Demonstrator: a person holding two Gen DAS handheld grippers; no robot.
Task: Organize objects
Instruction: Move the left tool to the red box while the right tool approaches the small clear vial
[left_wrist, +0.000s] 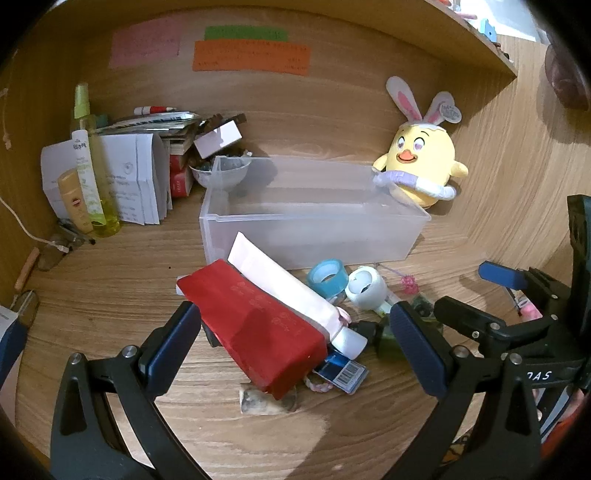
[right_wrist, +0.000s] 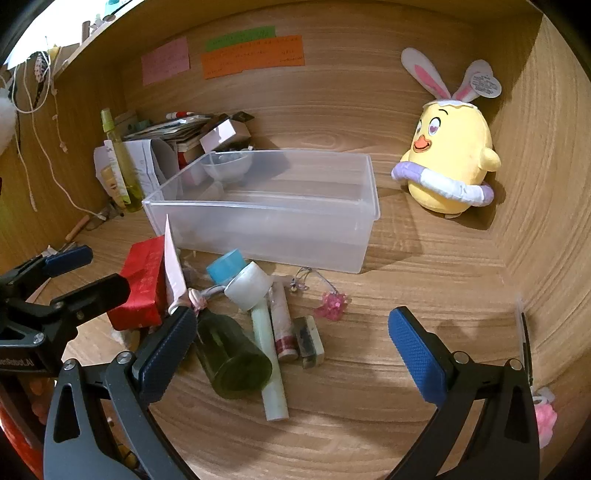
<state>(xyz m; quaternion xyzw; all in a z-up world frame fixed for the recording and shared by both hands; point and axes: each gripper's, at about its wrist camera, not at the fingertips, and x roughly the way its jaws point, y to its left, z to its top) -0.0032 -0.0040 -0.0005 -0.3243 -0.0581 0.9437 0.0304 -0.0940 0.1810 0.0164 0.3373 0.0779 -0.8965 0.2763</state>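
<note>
Your left hand-held gripper (left_wrist: 293, 338) is released, its blue pads spread wide on either side of the red packet (left_wrist: 255, 326), touching nothing. The packet lies on the wooden surface (left_wrist: 110, 295) with the white-pink tube (left_wrist: 284, 291) resting along its 1 o'clock edge. At 12 o'clock from it sits the clear plastic bin (left_wrist: 314, 218), open side up. Just in front of the bin, at 2 o'clock from the packet, the blue tape roll (left_wrist: 328, 276) and the white tape roll (left_wrist: 366, 287) sit touching each other.

Your right hand-held gripper (right_wrist: 291, 345) is also released, jaws far apart, holding nothing. Between its pads lie the green bottle (right_wrist: 232, 360) on its side, the pale green stick (right_wrist: 269, 365), the small red-and-white tube (right_wrist: 283, 325) and the grey eraser block (right_wrist: 309, 341), all close together. The pink bead charm (right_wrist: 333, 304) lies at 1 o'clock from them, apart from the pile. The yellow chick plush (right_wrist: 452, 158) stands upright at 2 o'clock of the bin, against the side wall. At 10 o'clock of the bin, bottles and papers (left_wrist: 122, 177) crowd the corner.
</note>
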